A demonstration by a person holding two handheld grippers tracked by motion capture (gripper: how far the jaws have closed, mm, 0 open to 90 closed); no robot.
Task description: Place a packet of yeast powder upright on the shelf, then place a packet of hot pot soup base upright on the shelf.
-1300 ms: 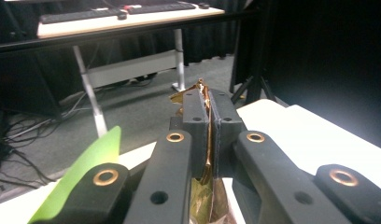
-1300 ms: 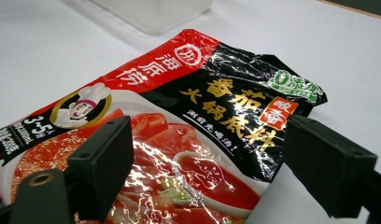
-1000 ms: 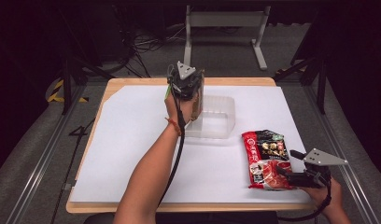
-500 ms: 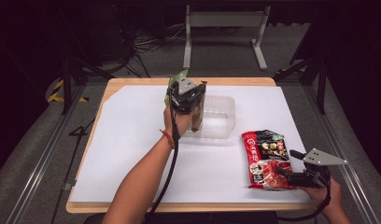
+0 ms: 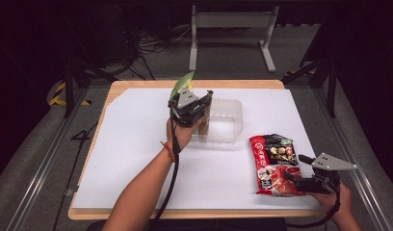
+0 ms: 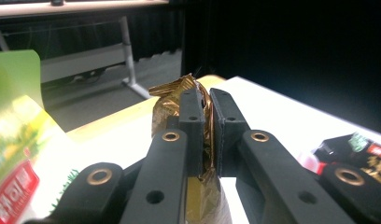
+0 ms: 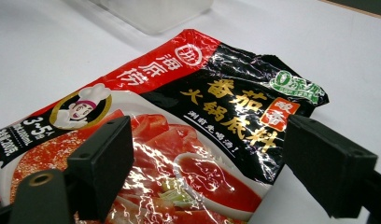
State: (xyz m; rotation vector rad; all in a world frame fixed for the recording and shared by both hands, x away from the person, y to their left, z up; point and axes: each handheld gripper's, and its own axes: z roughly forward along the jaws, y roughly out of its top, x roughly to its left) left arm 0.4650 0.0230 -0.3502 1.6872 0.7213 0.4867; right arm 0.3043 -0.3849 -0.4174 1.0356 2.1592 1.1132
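From the high view, the left hand-held gripper (image 5: pixel 198 107) hangs at the near-left corner of the clear tub (image 5: pixel 224 120) on the counter (image 5: pixel 137 144); the right hand-held gripper (image 5: pixel 300 179) rests at the red sauce packet (image 5: pixel 275 163), right of the tub

Left gripper view: jaws clamped on a gold foil packet (image 6: pixel 170 100)

Right gripper view: jaws wide apart over the red sauce packet (image 7: pixel 188 135), gripping nothing
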